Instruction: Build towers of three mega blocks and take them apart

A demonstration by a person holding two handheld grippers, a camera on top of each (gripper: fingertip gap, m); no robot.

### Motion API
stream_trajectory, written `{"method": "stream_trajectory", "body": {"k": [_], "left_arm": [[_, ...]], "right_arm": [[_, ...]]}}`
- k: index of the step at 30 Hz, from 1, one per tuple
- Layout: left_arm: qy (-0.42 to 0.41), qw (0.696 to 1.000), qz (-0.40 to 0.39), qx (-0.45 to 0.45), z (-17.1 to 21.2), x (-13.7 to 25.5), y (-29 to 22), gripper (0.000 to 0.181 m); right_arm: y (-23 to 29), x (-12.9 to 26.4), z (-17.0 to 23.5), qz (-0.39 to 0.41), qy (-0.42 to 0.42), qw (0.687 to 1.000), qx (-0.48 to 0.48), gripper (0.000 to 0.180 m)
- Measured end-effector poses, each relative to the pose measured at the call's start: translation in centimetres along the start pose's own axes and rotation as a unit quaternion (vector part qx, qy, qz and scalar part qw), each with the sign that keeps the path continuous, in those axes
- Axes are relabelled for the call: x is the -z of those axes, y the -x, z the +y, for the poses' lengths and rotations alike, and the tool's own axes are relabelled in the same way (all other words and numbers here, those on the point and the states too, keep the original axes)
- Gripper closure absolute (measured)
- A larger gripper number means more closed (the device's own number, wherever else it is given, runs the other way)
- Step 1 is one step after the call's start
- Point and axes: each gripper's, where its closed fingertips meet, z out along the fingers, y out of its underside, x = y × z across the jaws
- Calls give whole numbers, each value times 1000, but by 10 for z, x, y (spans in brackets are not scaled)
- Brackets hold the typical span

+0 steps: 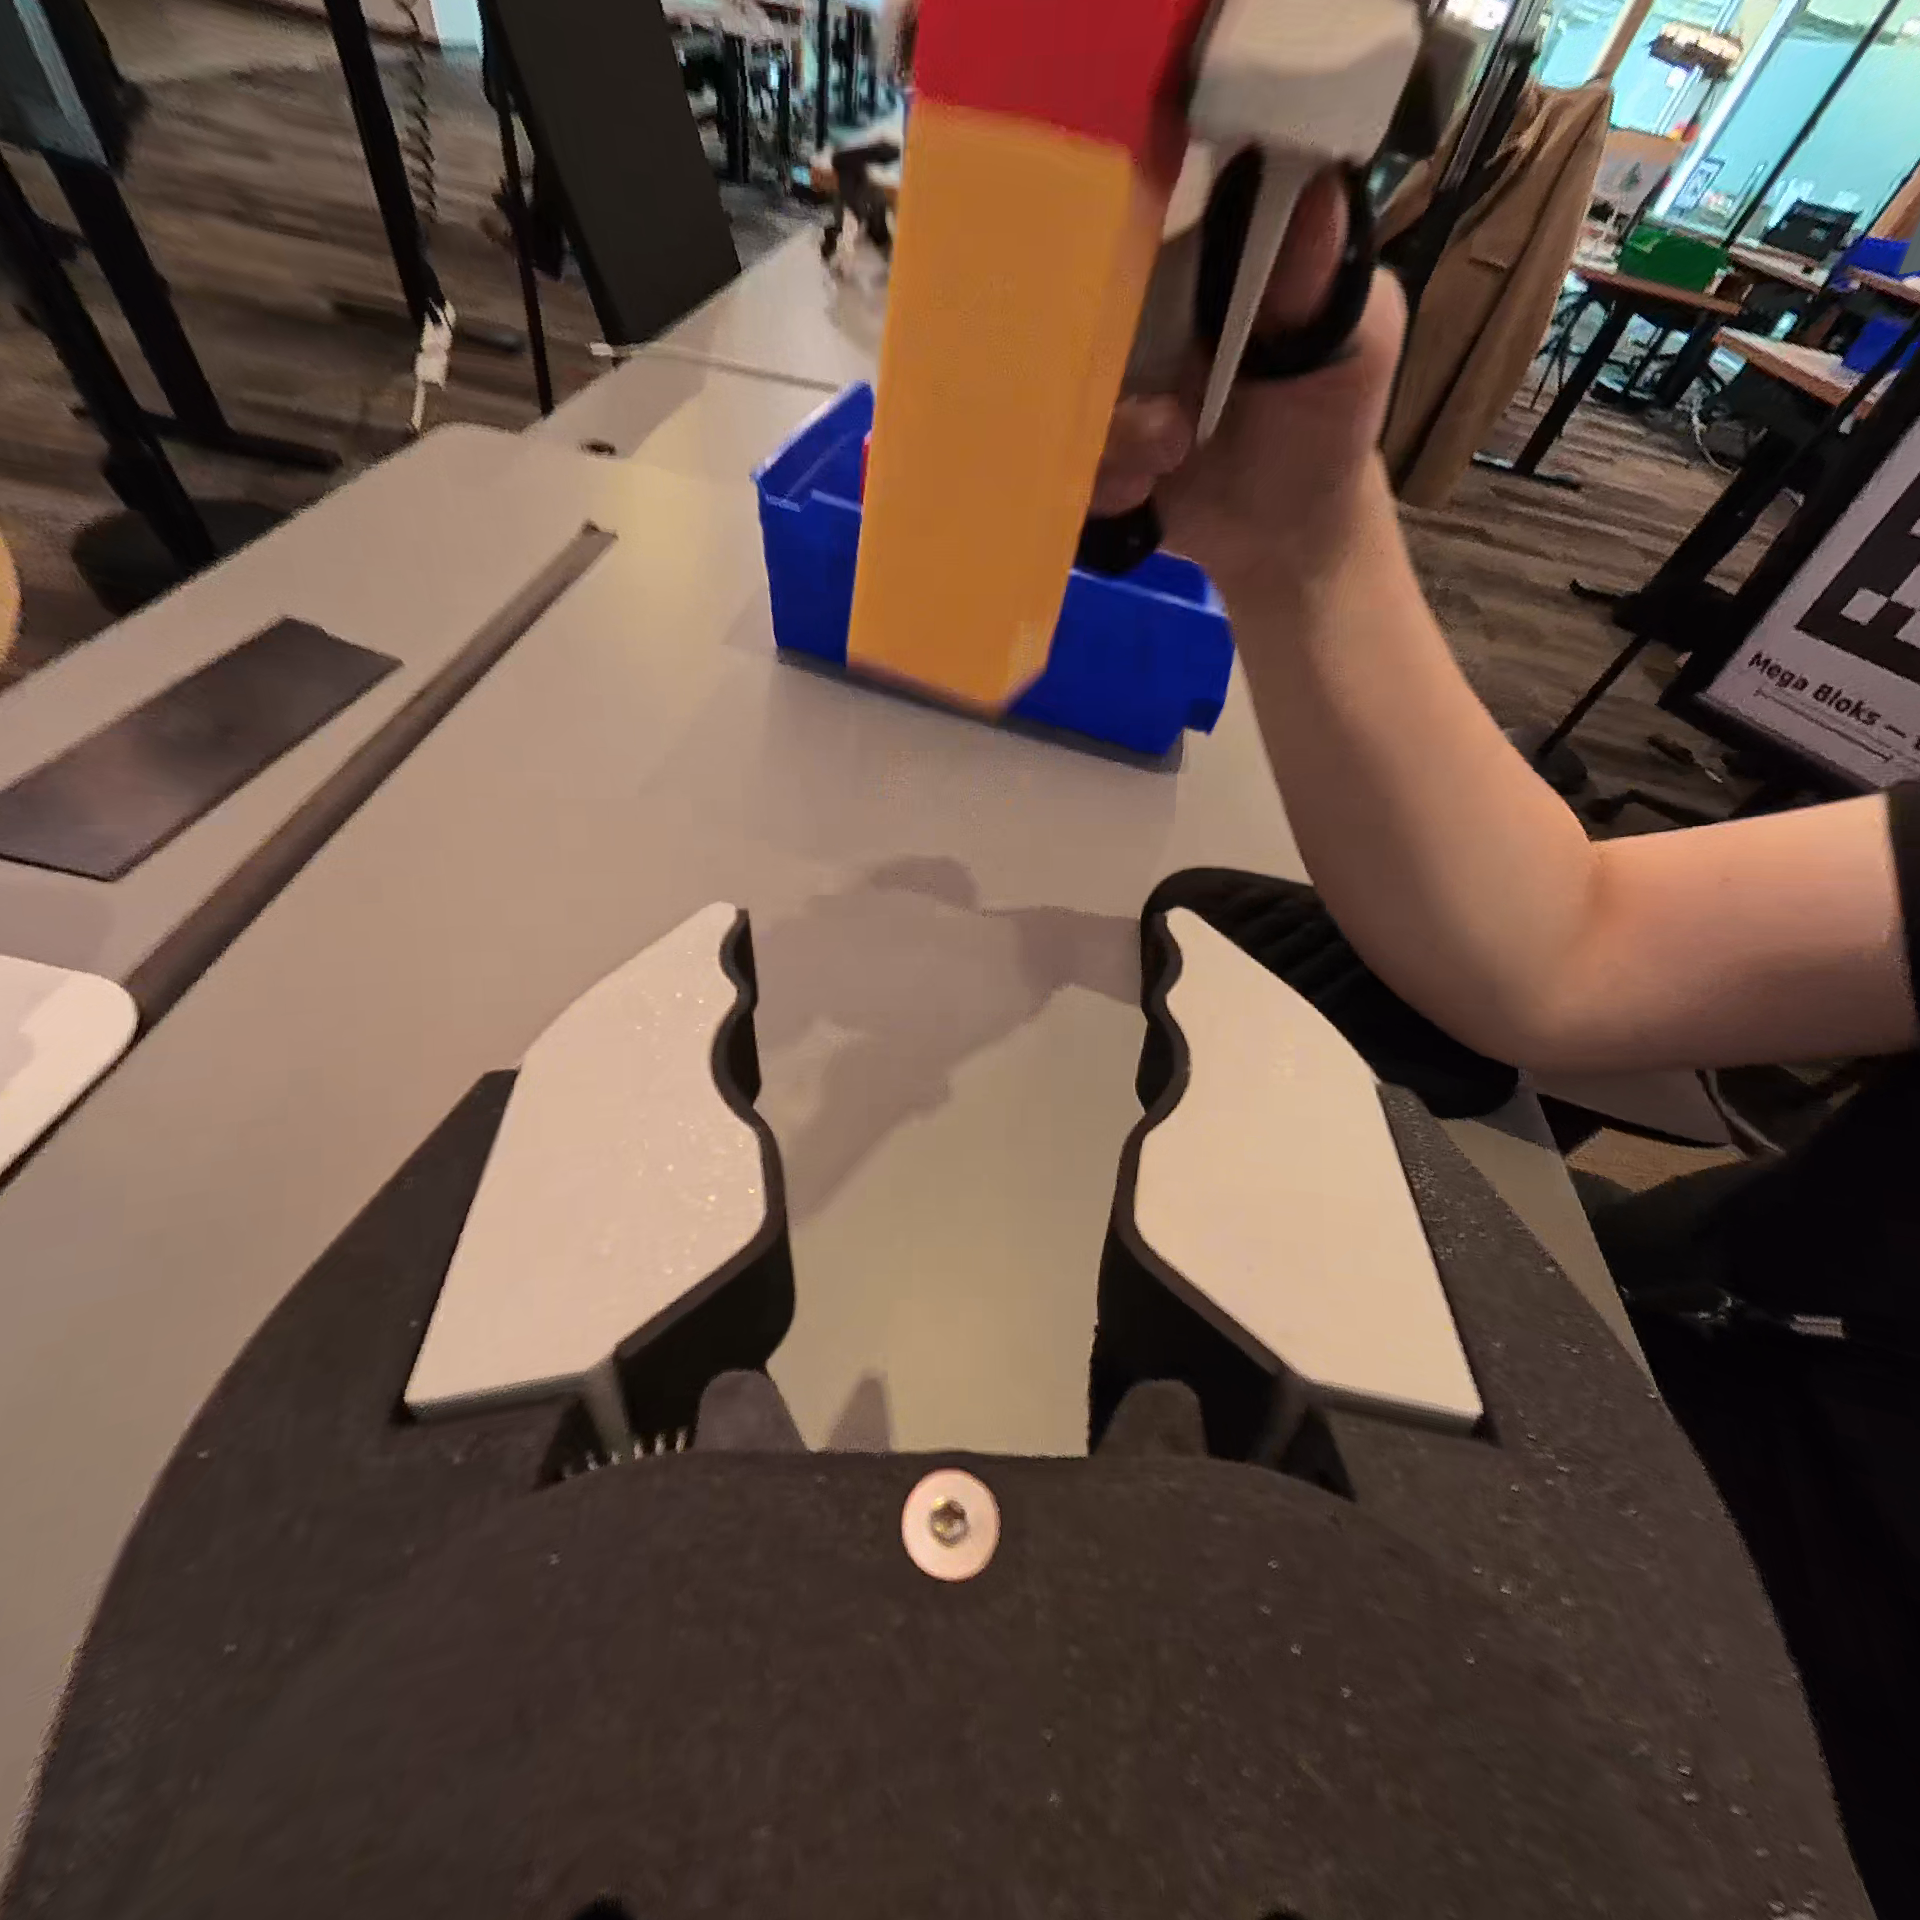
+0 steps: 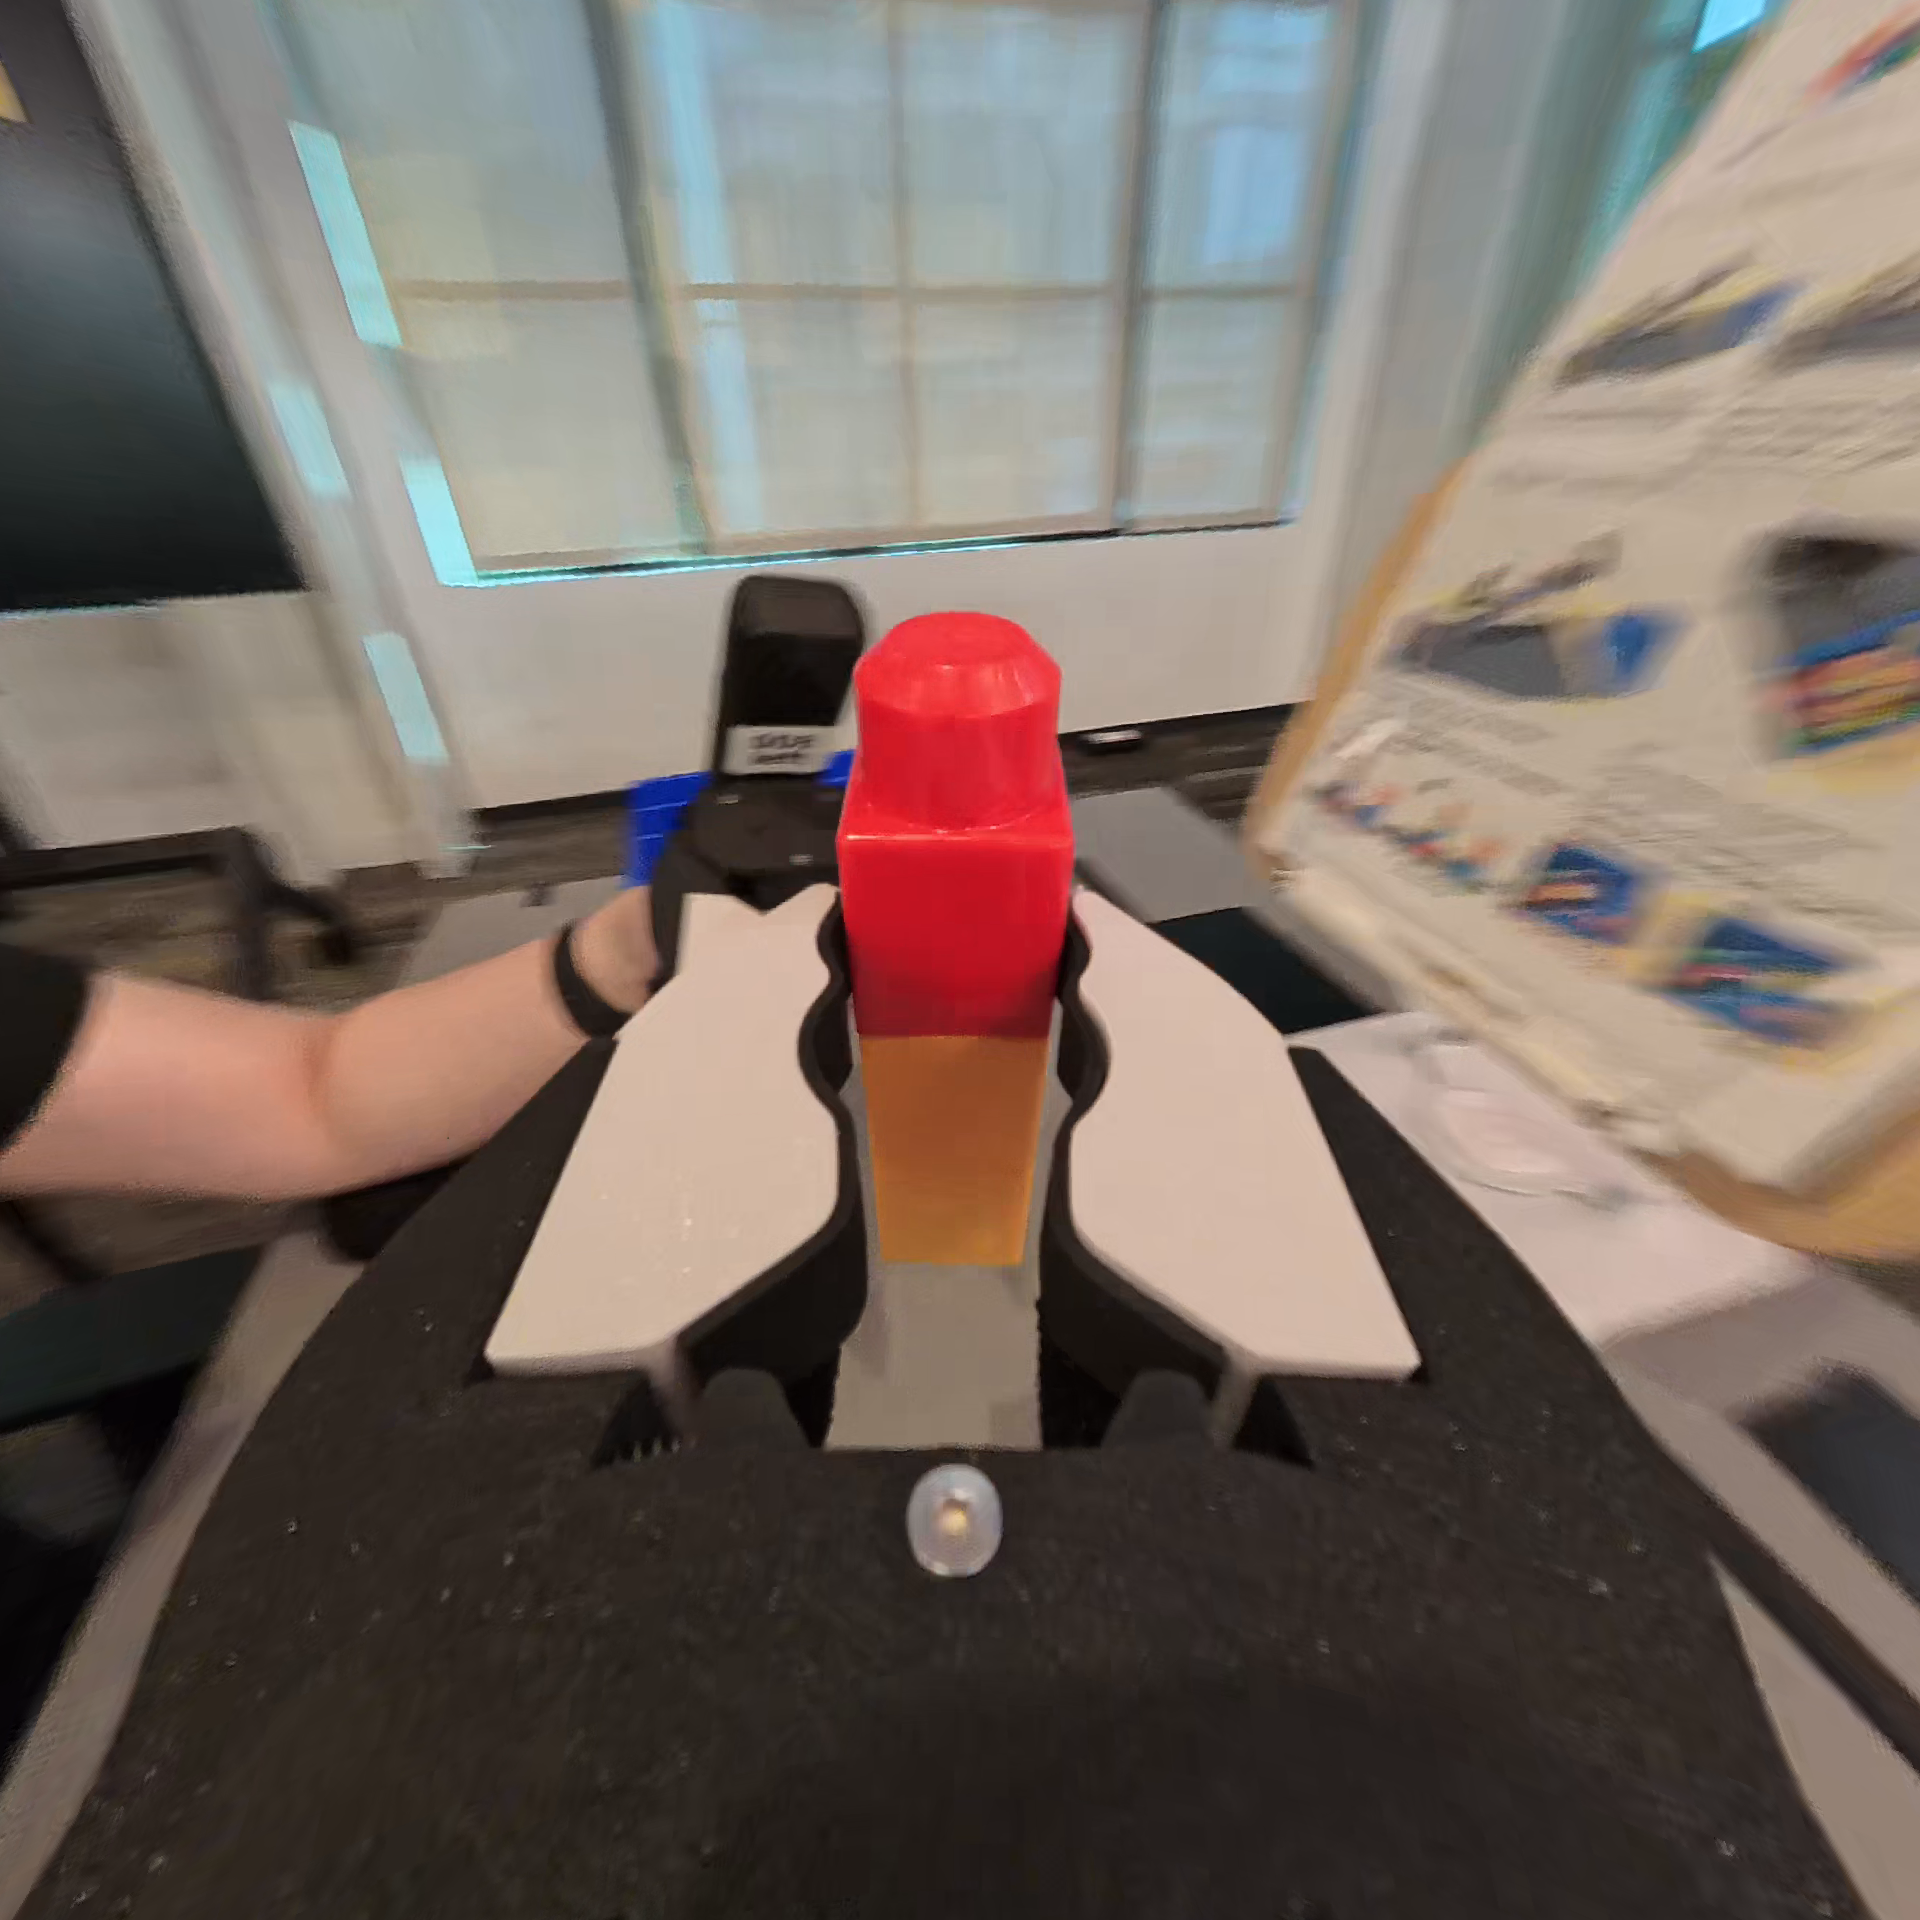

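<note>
A stack of a red block [image 2: 951, 883] on an orange block [image 2: 951, 1143] is held in the air. My right gripper [image 2: 951, 914] is shut on the red block's sides, and the orange block hangs below between the fingers. In the left wrist view the same stack, red [image 1: 1039, 62] over orange [image 1: 987, 416], hangs above the grey table [image 1: 623, 831] in front of a blue bin [image 1: 1132, 644]. The right gripper [image 1: 1288, 94] shows there at the top, held by a hand. My left gripper [image 1: 951, 935] is open and empty, low over the table below the stack.
A black mat [image 1: 187, 748] and a dark groove [image 1: 364, 758] lie on the table's left. A printed sign board [image 1: 1839, 623] stands at the right. A large poster board [image 2: 1662, 623] is close on the right in the right wrist view. The person's forearm [image 1: 1507, 883] crosses the right side. One gripper's finger ends stand about 12 centimetres off the other's.
</note>
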Motion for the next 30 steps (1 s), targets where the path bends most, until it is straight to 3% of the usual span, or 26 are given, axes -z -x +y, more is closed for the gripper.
{"method": "stream_trajectory", "body": {"k": [2,6,9,11,13,16,19,23,30], "left_arm": [[-13,1000,-7,-11,-9,7,-3,109],[-9,999,-26,-26,-13,15,-2,110],[-5,999,-22,-26,-14,15,-5,111],[-5,999,-23,-30,-16,14,-7,111],[-9,999,-17,-33,-19,14,-10,112],[-14,999,-9,-34,-23,14,-15,113],[-18,999,-2,-35,-25,16,-20,114],[-22,999,3,-36,-27,19,-24,115],[-28,999,12,-39,-29,22,-29,117]], "right_arm": [[-11,51,-31,134,-11,988,70,144],[-49,184,-64,374,-15,918,129,144],[-79,290,-46,505,-8,857,103,144],[-95,353,-12,576,-11,815,62,144],[-109,393,33,607,-11,795,0,144],[-123,417,98,621,13,779,-82,144],[-131,423,135,640,47,761,-97,144],[-144,415,167,634,98,760,-105,143],[-158,413,190,638,134,752,-95,143]]}}
